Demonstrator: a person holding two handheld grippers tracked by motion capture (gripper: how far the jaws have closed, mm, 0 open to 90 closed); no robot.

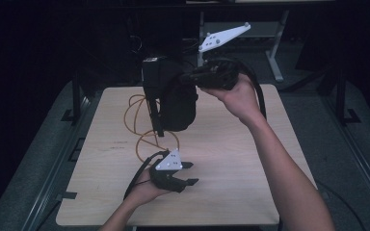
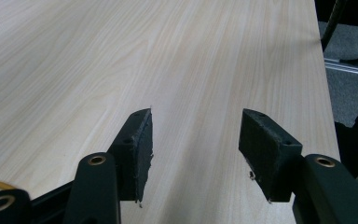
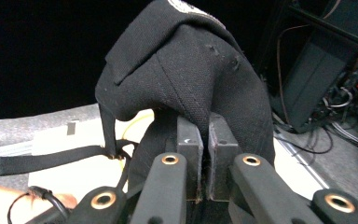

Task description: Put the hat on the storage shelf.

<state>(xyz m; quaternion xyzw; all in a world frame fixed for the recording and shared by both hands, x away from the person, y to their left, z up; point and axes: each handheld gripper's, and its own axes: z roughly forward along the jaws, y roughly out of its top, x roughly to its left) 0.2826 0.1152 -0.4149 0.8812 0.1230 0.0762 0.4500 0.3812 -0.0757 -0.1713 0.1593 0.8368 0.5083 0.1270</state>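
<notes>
A black fabric cap [image 1: 176,103] hangs in the air above the far middle of the pale wooden table [image 1: 236,159]. My right gripper [image 1: 187,78] holds it from the right, raised well off the table. In the right gripper view the jaws are shut [image 3: 205,126] on the cap's [image 3: 186,60] fabric, and a black strap [image 3: 46,158] trails off to the left. My left gripper [image 1: 190,173] rests low near the table's front, pointing right. Its jaws stand open [image 2: 196,121] over bare wood [image 2: 121,56] with nothing between them.
An orange cable [image 1: 137,120] loops on the table under and left of the cap. Grey floor and black frame posts [image 1: 74,96] flank the table. A white-legged stand [image 1: 274,57] is behind it. Dark equipment and wires [image 3: 326,93] lie beyond the cap.
</notes>
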